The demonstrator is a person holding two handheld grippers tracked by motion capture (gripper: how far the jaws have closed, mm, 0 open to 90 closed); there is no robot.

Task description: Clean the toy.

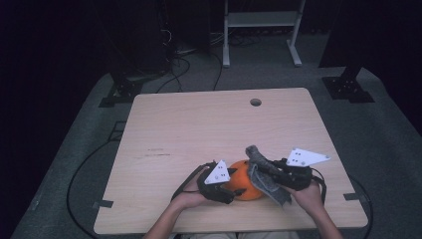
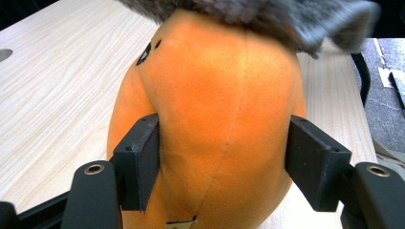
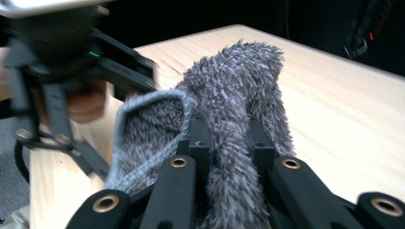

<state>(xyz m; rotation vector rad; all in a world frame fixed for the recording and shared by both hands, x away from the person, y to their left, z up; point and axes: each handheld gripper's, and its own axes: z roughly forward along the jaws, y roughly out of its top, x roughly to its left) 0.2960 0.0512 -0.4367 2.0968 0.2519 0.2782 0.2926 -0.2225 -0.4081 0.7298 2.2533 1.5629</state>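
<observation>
An orange plush toy (image 1: pixel 244 181) with a small black mark near its top sits on the table near the front edge. My left gripper (image 1: pixel 236 191) is shut on it; in the left gripper view both pads (image 2: pixel 143 157) press into the sides of the orange plush toy (image 2: pixel 224 95). A grey fuzzy cloth (image 1: pixel 266 181) drapes over the plush's right side and top. My right gripper (image 1: pixel 263 167) is shut on the cloth. In the right gripper view the grey fuzzy cloth (image 3: pixel 234 95) stands up between the jaws of my right gripper (image 3: pixel 229 138), with the left gripper (image 3: pixel 71 71) blurred beyond it.
The light wooden table (image 1: pixel 199 129) has a round hole (image 1: pixel 255 102) near its far edge. Black cables run over the grey floor on both sides. A white frame (image 1: pixel 261 20) and dark stands sit behind the table.
</observation>
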